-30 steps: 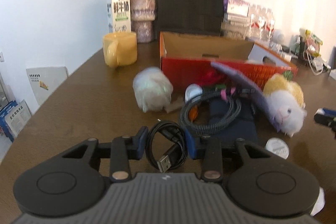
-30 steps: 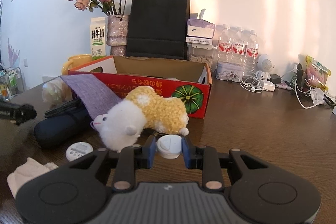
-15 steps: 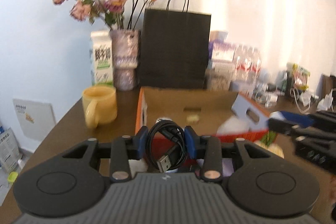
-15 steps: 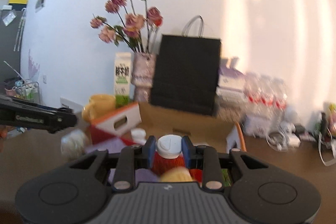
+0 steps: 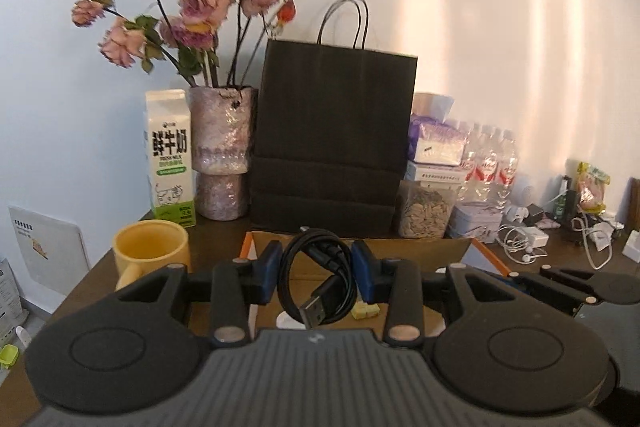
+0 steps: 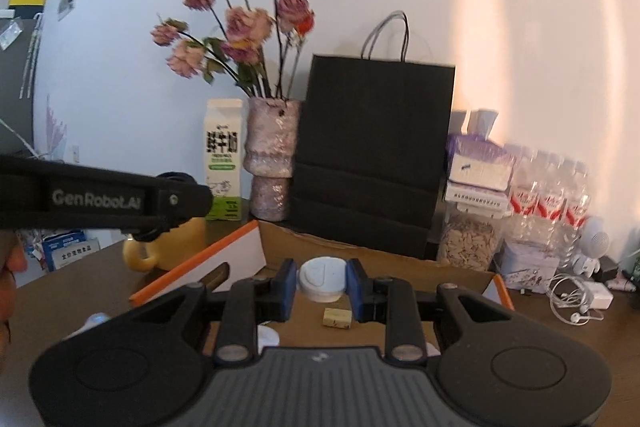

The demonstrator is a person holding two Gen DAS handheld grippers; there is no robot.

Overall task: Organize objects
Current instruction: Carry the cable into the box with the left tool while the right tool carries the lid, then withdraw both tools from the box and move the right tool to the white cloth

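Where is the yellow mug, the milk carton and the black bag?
yellow mug [image 5: 150, 247], left wrist view, on its side wall.
milk carton [image 5: 169, 155], left wrist view, front label.
black bag [image 5: 334, 131], left wrist view, front panel.

Black coiled cable [image 5: 318, 277]; white round case [image 6: 322, 278]; yellow mug [image 5: 150, 253]; black bag [image 5: 334, 135]

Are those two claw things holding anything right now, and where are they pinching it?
Yes. The left gripper pinches a coiled black USB cable across the sides of its loop. The right gripper clamps a small round white case by its opposite edges.
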